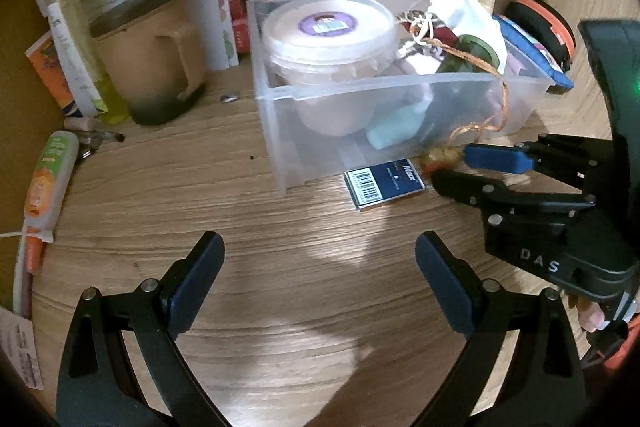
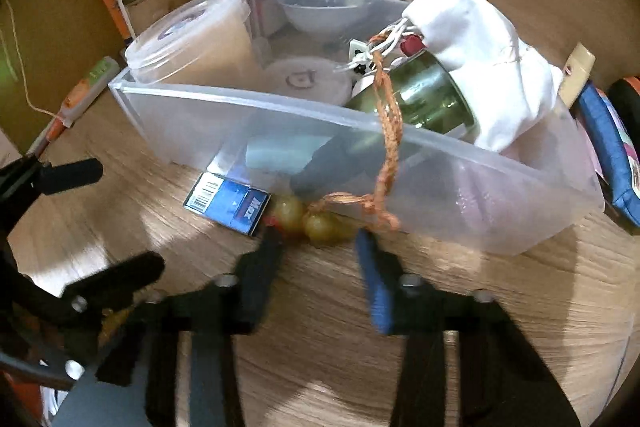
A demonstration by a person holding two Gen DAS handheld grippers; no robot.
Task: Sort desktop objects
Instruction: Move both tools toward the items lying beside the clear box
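The right tongs (image 2: 318, 239) straddle the yellow beads (image 2: 308, 219), pads apart; only the left view shows the left tongs (image 1: 320, 251) wide, empty.

Yellow beads (image 2: 310, 221) between right hand-held gripper (image 2: 320, 243) fingers

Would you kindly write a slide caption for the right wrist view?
Right gripper reaches yellow beads on an orange cord beside the clear bin.

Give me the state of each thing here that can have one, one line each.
Left gripper: open, empty, above the bare desk.
Right gripper: open, fingers either side of the yellow beads.
Clear bin: uncovered, full.
Round tub: lid on.
Blue staples box: closed, flat on the desk.
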